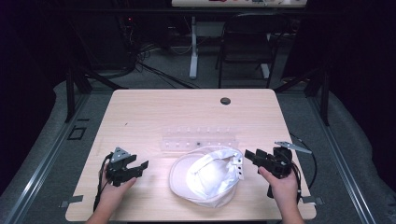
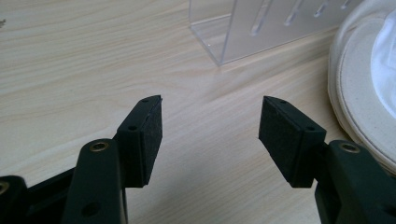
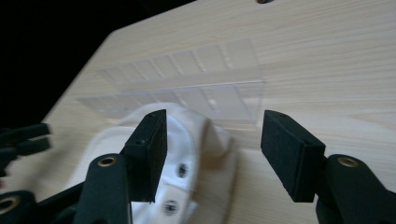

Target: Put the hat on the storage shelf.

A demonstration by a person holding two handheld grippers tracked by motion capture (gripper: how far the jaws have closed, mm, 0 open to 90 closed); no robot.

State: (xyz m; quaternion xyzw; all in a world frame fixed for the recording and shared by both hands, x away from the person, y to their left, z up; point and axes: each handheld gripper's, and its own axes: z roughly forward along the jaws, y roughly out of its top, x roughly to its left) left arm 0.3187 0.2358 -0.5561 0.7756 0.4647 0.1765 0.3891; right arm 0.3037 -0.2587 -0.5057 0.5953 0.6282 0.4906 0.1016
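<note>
I am holding both tools near my edge of the table (image 1: 140, 112), and nothing is gripped yet, so I judge the work is barely starting. The left gripper (image 1: 139, 168) is sitting with its jaws wide over bare wood, left of the white cap (image 1: 205, 179). The right gripper (image 1: 251, 156) is pointing at the cap's back strap, jaws wide and empty, just beside it. The cap is lying upside down between them. Just beyond it a clear plastic rack (image 1: 198, 140) is standing close, possibly crowding any lift. Farther off, a small dark hole (image 1: 225, 101) is marking the tabletop.
</note>
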